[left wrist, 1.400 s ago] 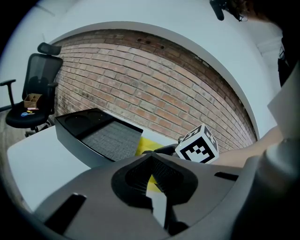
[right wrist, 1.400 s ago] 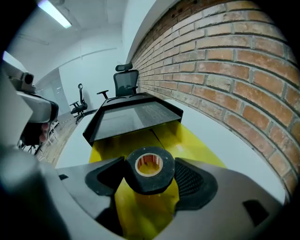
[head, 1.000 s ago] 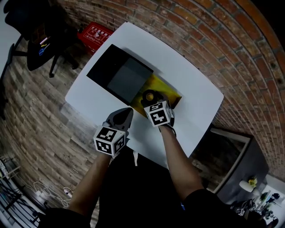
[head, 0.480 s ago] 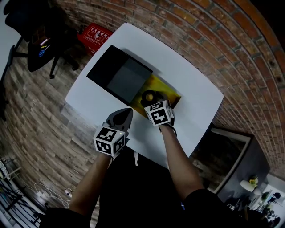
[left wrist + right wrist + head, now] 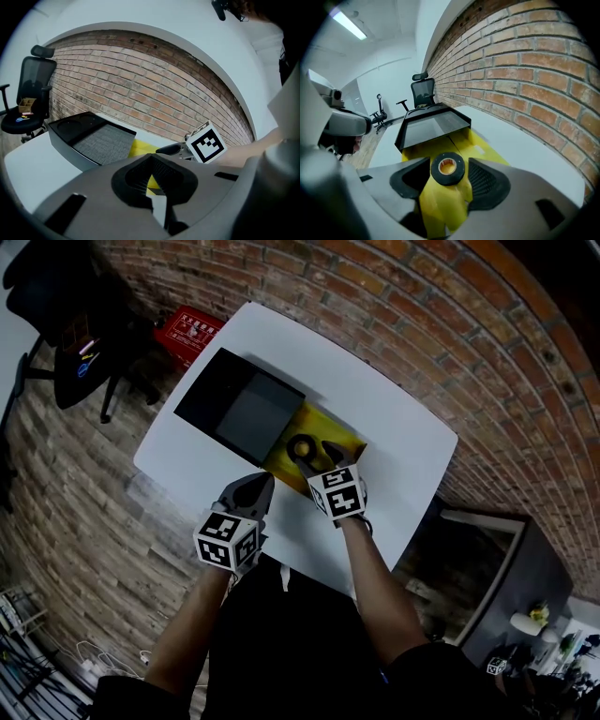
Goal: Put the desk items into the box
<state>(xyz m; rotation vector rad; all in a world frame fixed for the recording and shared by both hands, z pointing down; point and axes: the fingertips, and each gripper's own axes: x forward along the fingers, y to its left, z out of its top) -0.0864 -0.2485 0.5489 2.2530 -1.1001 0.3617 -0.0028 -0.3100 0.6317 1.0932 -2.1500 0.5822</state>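
A black tape roll [image 5: 447, 169] with an orange core sits between the pads of my right gripper [image 5: 447, 161], just above a yellow folder [image 5: 440, 201]. The jaws have just been closing and now press on the roll from both sides. In the head view the roll [image 5: 302, 447] and right gripper [image 5: 314, 455] hang over the folder [image 5: 330, 427], beside the open black box [image 5: 239, 409] with its grey lining. My left gripper [image 5: 264, 481] hovers at the table's near edge, its tips [image 5: 150, 159] together with nothing between them. The box [image 5: 93, 138] lies ahead of it to the left.
The white table [image 5: 398, 432] stands against a brick wall. A red crate [image 5: 195, 329] and a black office chair [image 5: 75, 324] stand past its far left corner. A dark cabinet [image 5: 487, 563] sits at the right.
My right gripper has closed on the tape roll and risen a little off the yellow folder. The left gripper has stayed where it was.
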